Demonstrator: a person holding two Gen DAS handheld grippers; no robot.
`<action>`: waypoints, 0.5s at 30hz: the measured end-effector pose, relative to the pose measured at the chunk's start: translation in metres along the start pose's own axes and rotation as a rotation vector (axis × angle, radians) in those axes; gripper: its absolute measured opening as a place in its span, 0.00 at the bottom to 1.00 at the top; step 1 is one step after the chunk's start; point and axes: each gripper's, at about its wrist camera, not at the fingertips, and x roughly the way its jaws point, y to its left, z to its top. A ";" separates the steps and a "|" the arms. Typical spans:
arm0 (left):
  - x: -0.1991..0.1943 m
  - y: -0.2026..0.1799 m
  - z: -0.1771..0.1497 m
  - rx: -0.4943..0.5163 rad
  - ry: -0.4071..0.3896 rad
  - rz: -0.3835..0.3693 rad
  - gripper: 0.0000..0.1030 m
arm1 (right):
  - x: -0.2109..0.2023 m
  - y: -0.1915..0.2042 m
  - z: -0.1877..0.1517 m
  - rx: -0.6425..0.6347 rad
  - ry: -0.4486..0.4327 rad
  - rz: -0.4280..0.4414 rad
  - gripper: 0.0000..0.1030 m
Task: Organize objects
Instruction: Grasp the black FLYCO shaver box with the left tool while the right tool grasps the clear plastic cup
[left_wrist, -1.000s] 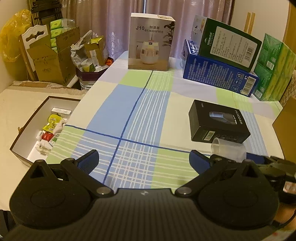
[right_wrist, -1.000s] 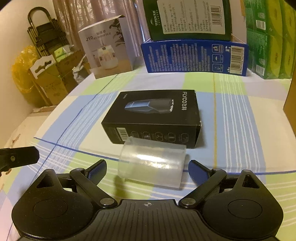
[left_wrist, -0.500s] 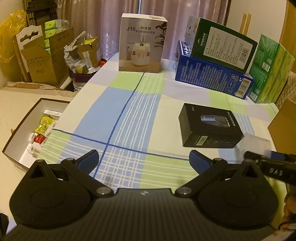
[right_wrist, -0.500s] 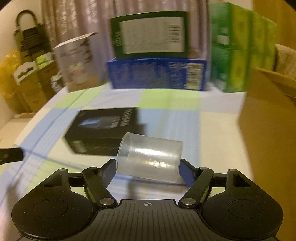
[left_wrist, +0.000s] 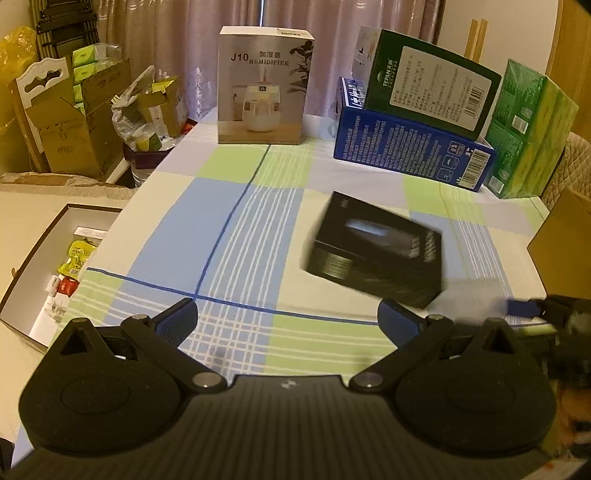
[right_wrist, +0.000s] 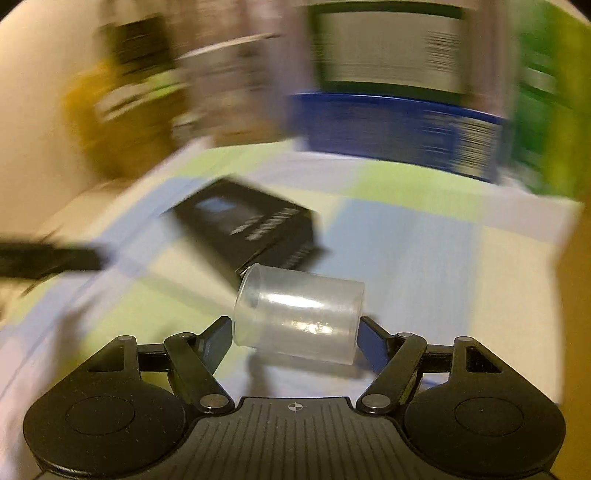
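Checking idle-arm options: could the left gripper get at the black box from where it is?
Probably yes: the left gripper is open and empty, with bare tablecloth between it and the black box.

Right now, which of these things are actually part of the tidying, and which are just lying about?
In the job:
- clear plastic cup, clamped in the right gripper
- black box, likely next

Lying about:
- humidifier box
- blue box
- green packs
- cardboard cartons

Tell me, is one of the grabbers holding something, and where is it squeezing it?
Yes. The right gripper holds the clear plastic cup sideways, its fingers pressing the rim end and the bottom end. The left gripper is open and holds nothing.
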 end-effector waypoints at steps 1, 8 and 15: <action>-0.001 0.001 0.000 0.001 -0.002 0.003 0.99 | -0.002 0.006 0.000 -0.016 0.008 0.038 0.68; 0.003 0.011 0.003 -0.023 0.004 0.014 0.99 | -0.005 -0.015 0.009 0.077 -0.036 -0.124 0.68; 0.009 0.009 0.006 -0.050 0.003 -0.028 0.99 | 0.014 -0.021 0.033 -0.001 -0.040 -0.197 0.68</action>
